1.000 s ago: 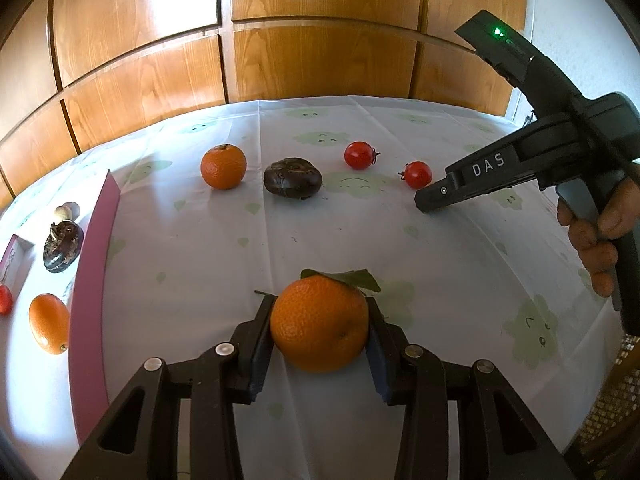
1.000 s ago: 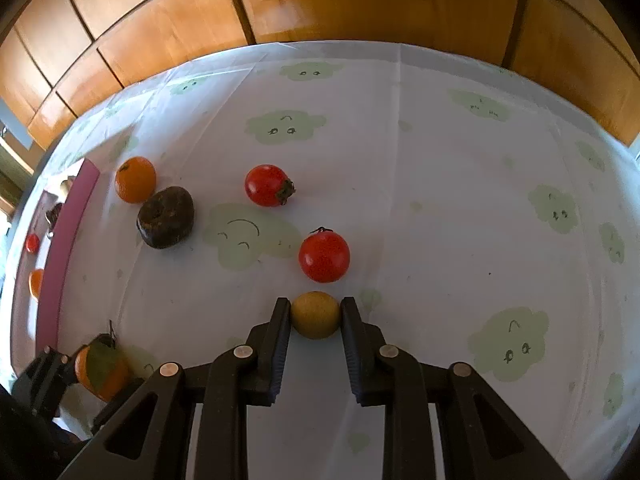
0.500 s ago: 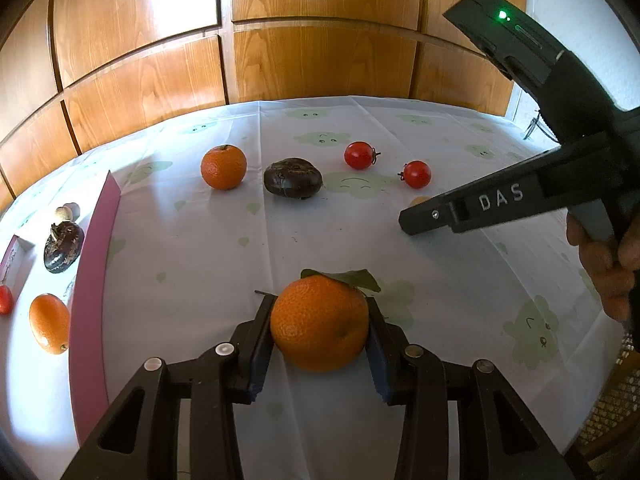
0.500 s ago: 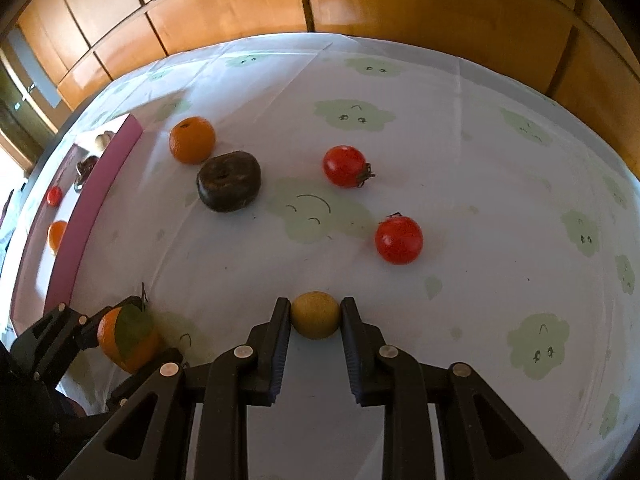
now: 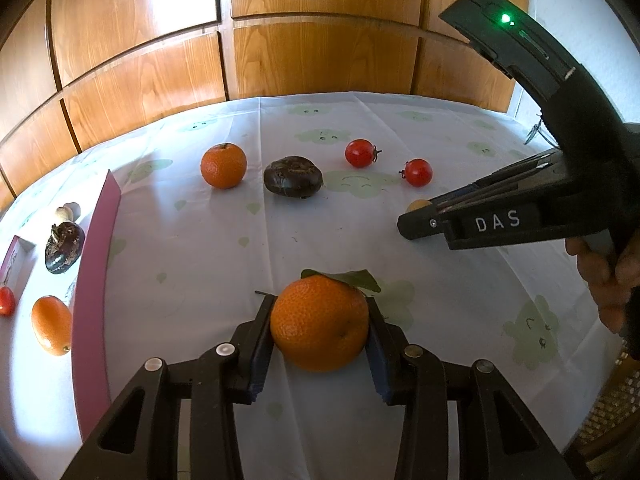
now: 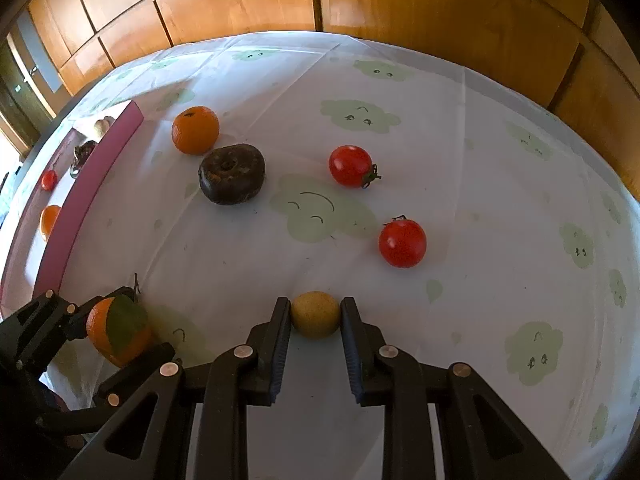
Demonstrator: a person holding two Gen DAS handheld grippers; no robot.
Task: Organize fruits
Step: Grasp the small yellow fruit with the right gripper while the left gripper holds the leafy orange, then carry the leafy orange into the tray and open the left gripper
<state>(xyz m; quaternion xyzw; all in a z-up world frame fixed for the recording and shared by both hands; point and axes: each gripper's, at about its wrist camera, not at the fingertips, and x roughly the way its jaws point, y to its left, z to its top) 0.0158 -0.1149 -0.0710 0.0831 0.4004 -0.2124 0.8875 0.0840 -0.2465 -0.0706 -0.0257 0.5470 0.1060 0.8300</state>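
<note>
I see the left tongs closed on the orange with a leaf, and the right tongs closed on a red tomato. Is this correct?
Not quite. The left tongs do grip the orange with a leaf, but the right tongs are closed on a small yellow fruit, not a tomato. The right wrist view shows both red tomatoes lying free on the cloth.

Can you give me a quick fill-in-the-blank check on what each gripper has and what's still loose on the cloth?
1. The left gripper is shut on a mandarin with a green ____ on it.
2. The right gripper is shut on a small ____ fruit.
3. Loose on the tablecloth lie ____ red tomatoes.
4. The dark brown fruit lies right beside a loose ____.

Missing words: leaf; yellow; two; mandarin
</note>
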